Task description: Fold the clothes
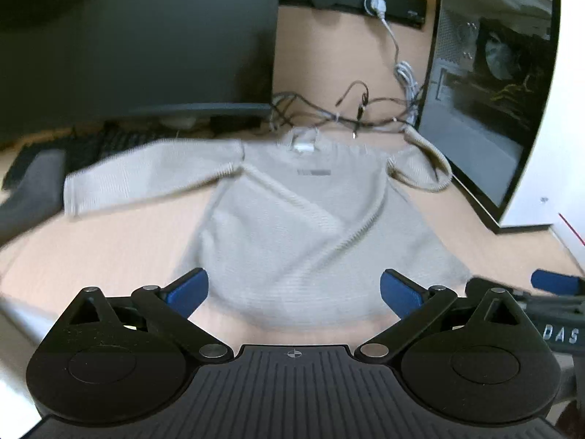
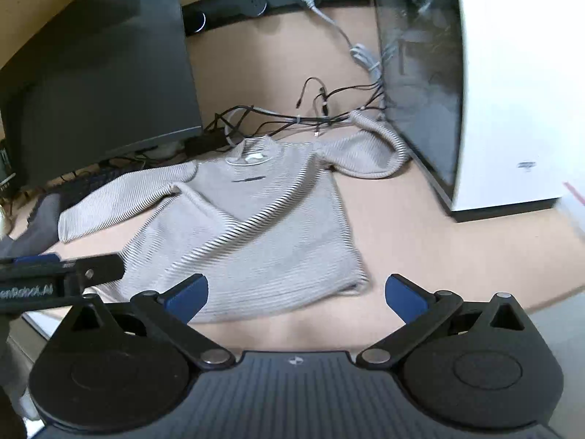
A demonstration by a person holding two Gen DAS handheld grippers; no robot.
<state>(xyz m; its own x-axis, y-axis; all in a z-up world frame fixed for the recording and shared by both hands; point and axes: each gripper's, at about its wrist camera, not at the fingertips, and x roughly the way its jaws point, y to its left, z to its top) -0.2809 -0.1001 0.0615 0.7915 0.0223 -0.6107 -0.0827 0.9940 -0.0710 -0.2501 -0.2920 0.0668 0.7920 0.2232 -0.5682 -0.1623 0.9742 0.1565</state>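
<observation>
Left wrist view: the left gripper fills the bottom, jaws spread wide with nothing between them. The beige sweater lies flat on the desk at centre, one sleeve stretched toward the left edge, the other bunched against the PC case at right. A monitor fills the upper left.

Right wrist view: the right gripper sits at the bottom, jaws spread and empty. The sweater lies at centre left, cables just above its collar.
</observation>
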